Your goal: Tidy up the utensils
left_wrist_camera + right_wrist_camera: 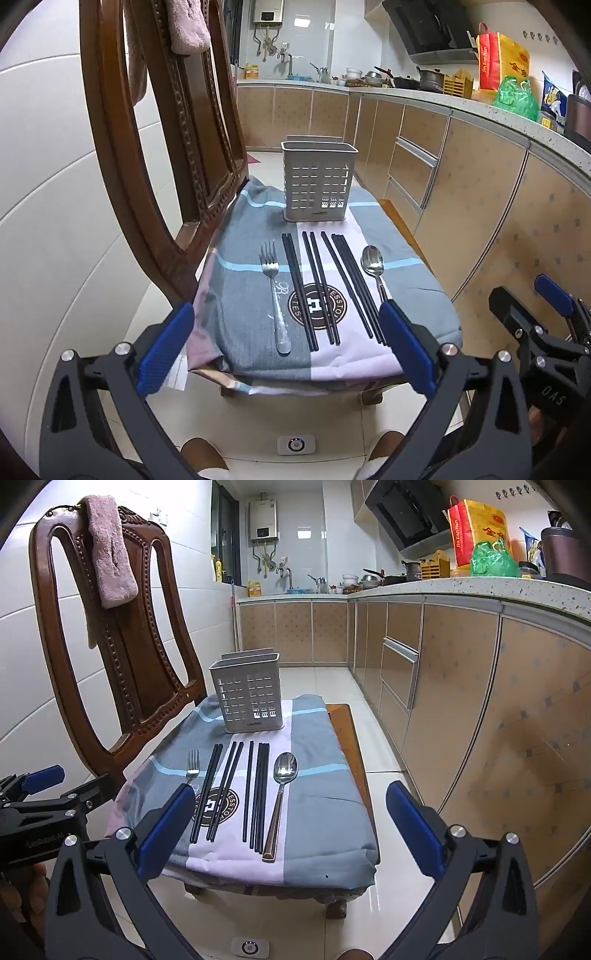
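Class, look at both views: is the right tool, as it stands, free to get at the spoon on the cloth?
Probably yes. The right tool is open and empty, and the spoon lies flat at the right end of the row, with bare cloth to its right. Only the nearest chopsticks lie close on its left.

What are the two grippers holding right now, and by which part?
Nothing. The left gripper and right gripper both have their jaws wide open. The fork, chopsticks and spoon lie untouched on the cloth.
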